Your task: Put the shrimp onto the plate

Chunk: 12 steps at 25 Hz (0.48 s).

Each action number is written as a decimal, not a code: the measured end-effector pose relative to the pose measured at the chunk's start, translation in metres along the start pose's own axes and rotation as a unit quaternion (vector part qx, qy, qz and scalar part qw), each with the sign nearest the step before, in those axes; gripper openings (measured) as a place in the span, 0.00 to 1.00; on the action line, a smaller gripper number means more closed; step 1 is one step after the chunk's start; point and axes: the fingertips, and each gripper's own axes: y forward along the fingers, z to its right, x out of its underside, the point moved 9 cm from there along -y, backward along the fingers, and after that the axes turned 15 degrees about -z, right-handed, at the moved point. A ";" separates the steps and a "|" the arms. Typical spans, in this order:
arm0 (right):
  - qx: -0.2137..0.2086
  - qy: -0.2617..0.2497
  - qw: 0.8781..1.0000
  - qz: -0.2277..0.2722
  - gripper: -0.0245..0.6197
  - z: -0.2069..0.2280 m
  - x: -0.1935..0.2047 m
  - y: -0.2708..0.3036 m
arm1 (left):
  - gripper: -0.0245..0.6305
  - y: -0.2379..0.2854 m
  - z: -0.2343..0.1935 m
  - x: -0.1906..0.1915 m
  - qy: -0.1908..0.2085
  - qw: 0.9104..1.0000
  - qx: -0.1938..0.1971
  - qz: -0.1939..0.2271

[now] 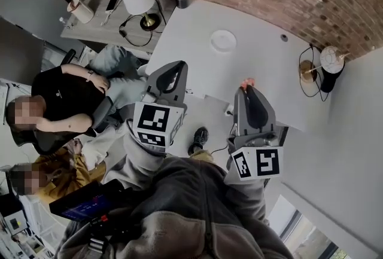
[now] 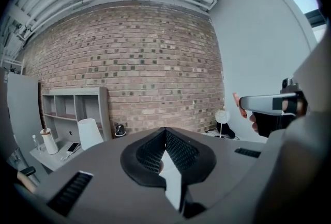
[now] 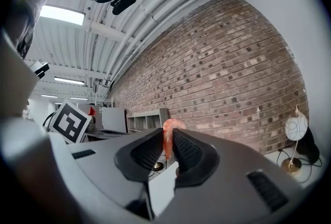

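Pinching a curled orange-pink shrimp (image 3: 168, 134), right tongs (image 3: 166, 139) hung above a white table (image 1: 263, 57), small round white plate (image 1: 223, 40) ahead of them, left tongs (image 2: 165, 133) alongside, pressed together.

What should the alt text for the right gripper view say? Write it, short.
The right gripper is shut on a pink shrimp, whose curled end sticks up between the dark ribbed jaws. Behind stand a brick wall, grey shelves and, at the right, a round white lamp.
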 end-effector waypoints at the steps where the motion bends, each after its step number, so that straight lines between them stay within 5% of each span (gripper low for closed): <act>1: 0.002 0.006 1.000 -0.002 0.13 0.005 0.001 0.001 | 0.04 0.003 0.001 -0.001 0.002 1.000 -0.001 -0.005; 12: -0.009 0.011 1.000 -0.022 0.13 0.019 0.006 0.005 | 0.04 0.025 0.020 -0.004 0.005 1.000 0.010 -0.014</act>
